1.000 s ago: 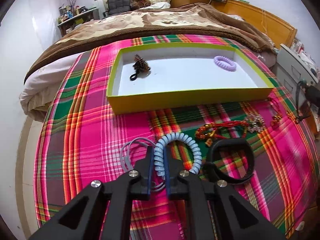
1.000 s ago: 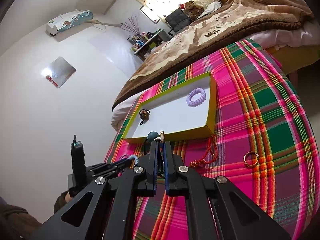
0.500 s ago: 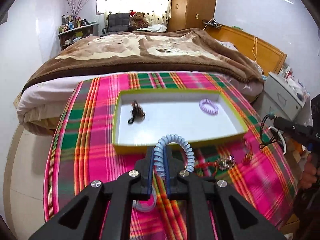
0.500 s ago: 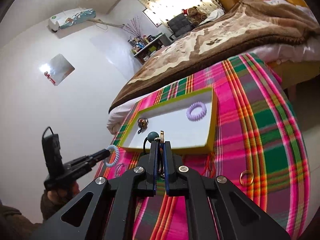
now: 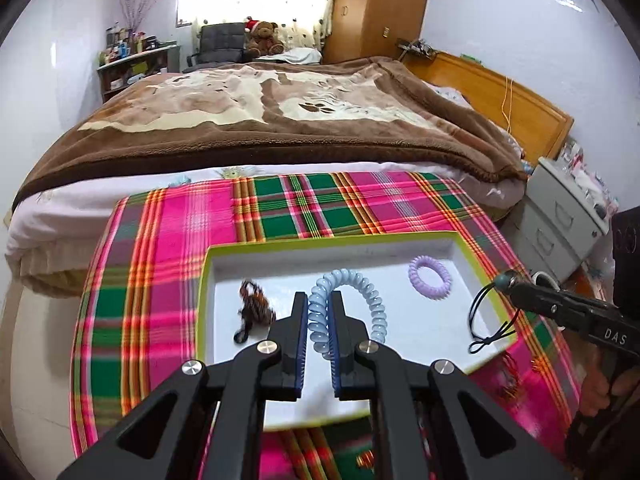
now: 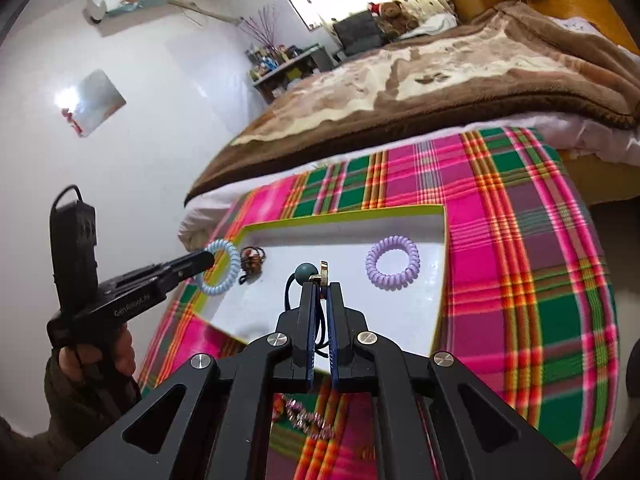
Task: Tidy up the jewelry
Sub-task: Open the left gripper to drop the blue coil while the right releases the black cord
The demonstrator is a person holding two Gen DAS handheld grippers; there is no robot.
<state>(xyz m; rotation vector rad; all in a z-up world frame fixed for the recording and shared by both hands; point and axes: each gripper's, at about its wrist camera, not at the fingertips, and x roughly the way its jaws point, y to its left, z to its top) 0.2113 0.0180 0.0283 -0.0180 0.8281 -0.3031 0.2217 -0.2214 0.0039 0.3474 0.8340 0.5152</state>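
Observation:
My left gripper is shut on a light blue spiral hair tie and holds it over the white tray with the yellow-green rim. On the tray floor lie a purple spiral hair tie and a brown patterned hair tie. My right gripper is shut on a black elastic with a teal bead, above the tray's near part. In the right wrist view the left gripper carries the blue spiral tie at the tray's left rim.
The tray sits on a pink and green plaid cloth. A red cord and a silvery beaded piece lie on the cloth near the tray's front. A bed with a brown blanket is beyond, and a grey nightstand stands to the right.
Both grippers have risen and moved forward from the cloth to above the tray, each keeping its hair tie. The blue spiral tie has left the cloth.

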